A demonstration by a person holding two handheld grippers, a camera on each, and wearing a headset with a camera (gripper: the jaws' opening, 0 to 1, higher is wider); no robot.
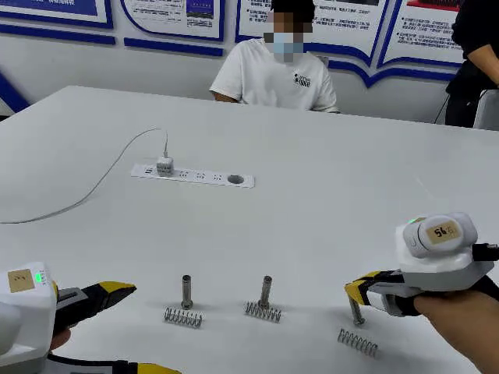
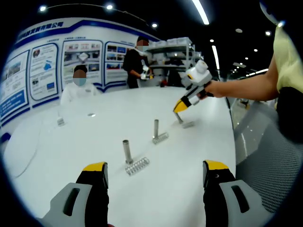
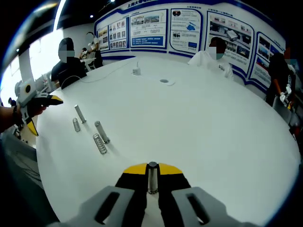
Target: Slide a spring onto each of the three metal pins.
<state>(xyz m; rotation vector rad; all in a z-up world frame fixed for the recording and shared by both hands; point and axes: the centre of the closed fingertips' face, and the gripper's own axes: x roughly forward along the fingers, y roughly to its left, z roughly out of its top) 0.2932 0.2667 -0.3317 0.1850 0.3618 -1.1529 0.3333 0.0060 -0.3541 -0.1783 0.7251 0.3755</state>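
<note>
**Left tool** [image 2: 155,166]: I see the yellow-tipped jaws spread wide with nothing between them. It hovers over the table [image 1: 327,195] at the left end of the near edge. In the head view the frame cuts off its body.

**Right tool** [image 3: 151,171]: clamped on the right pin [image 1: 356,313]. The pin's upper end is hidden between the jaws, and its foot is on the table near the near edge.

**Left pin** [image 1: 187,291], **middle pin** [image 1: 266,291]: upright and bare, in a row along the near edge.

**Left spring** [image 1: 183,317], **middle spring** [image 1: 263,312], **right spring** [image 1: 358,343]: each lies flat by its pin's foot, on the near-edge side. I cannot tell whether they touch the pins.

**Power strip** [image 1: 192,175]: mid-table, with a white charger [image 1: 164,164] plugged in. Its cable [image 1: 93,191] trails toward the left edge.

**Writing**: on the right tool's label [image 1: 445,231] I can make out a "5"; the rest is blurred. The wall posters [image 1: 187,15] are cut off and unreadable.
</note>
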